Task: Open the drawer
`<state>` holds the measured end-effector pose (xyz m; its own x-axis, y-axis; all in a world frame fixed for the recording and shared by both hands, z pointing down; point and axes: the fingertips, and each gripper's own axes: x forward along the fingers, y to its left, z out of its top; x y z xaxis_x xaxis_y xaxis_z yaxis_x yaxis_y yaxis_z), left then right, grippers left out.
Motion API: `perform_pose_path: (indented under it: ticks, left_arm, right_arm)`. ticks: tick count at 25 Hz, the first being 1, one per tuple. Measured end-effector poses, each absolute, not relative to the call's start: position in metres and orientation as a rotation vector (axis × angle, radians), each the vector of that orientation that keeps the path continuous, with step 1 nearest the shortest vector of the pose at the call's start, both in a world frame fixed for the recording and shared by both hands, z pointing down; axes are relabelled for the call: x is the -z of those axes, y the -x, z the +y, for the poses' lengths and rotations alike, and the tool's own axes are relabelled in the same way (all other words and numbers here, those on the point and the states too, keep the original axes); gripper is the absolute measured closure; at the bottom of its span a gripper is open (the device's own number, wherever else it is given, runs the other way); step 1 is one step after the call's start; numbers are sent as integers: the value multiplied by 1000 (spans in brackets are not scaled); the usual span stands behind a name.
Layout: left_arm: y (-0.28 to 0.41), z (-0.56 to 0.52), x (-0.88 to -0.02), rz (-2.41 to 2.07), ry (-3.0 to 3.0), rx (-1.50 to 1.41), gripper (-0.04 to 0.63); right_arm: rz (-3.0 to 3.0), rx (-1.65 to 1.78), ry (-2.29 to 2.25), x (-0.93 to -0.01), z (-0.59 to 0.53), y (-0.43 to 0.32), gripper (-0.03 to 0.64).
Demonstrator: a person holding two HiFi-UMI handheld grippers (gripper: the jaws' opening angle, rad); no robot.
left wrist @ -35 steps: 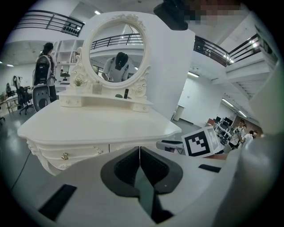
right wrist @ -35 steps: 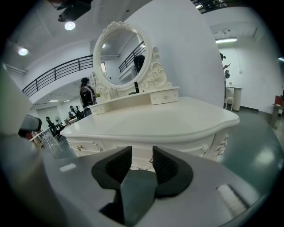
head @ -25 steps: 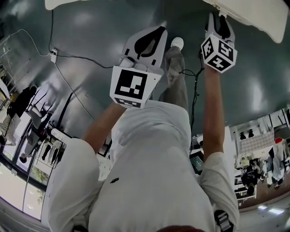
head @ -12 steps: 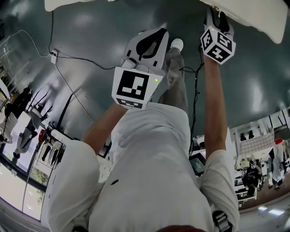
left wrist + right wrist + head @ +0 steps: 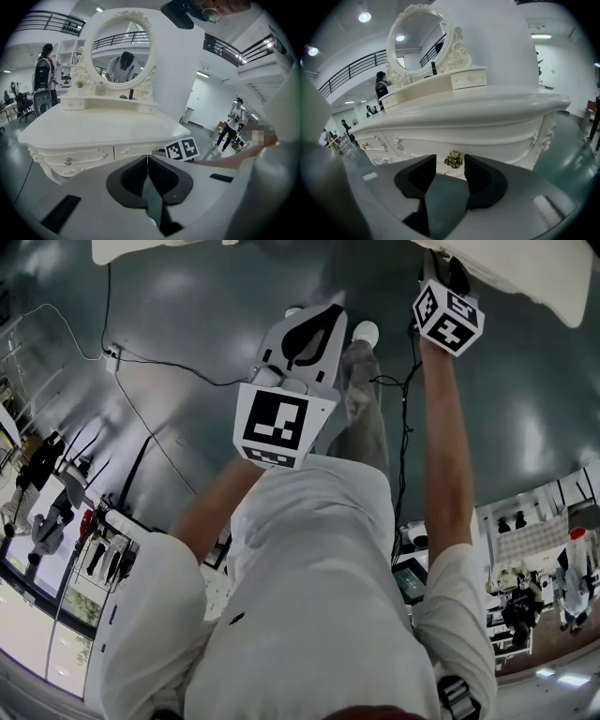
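Left gripper (image 5: 147, 159): jaws pressed together, empty, left arm (image 5: 211, 502) bent. Right gripper (image 5: 450, 163): jaws spread wide, right arm (image 5: 445, 446) stretched forward.

Table (image 5: 487, 115): one, white and carved
Oval mirror (image 5: 121, 55): one
Small upper drawers (image 5: 468, 78): two, one at each end of the shelf
Front drawers (image 5: 497, 140): probably three, as the carving blurs the seams
Gold knobs (image 5: 453, 159): two made out on the table front
Grippers: two, left gripper (image 5: 147, 161) and right gripper (image 5: 450, 166)
Fingers (image 5: 423, 176): two per gripper, four in all
Marker cubes (image 5: 275, 423): two, one on each gripper
White shoes (image 5: 366, 332): two
Bystanders (image 5: 233, 124): two in the left gripper view
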<state>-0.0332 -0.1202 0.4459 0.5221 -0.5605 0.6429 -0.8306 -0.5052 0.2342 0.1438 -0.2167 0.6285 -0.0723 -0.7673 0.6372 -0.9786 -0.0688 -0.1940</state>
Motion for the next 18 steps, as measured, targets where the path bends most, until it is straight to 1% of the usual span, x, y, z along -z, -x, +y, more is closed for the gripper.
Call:
perform_pose_path:
  ticks: [6, 8, 18]
  left_arm:
    - [34, -120, -448, -1138, -2234, -688, 581]
    - [36, -118, -449, -1141, -2228, -691, 581]
    - [28, -113, -448, -1139, -2225, -685, 582]
  right_arm:
    - [-1866, -925, -1888, -635, -229, -146, 425]
    - [-1845, -912, -1893, -635, -229, -148, 472]
    - [-1866, -865, -1876, -632, -227, -148, 480]
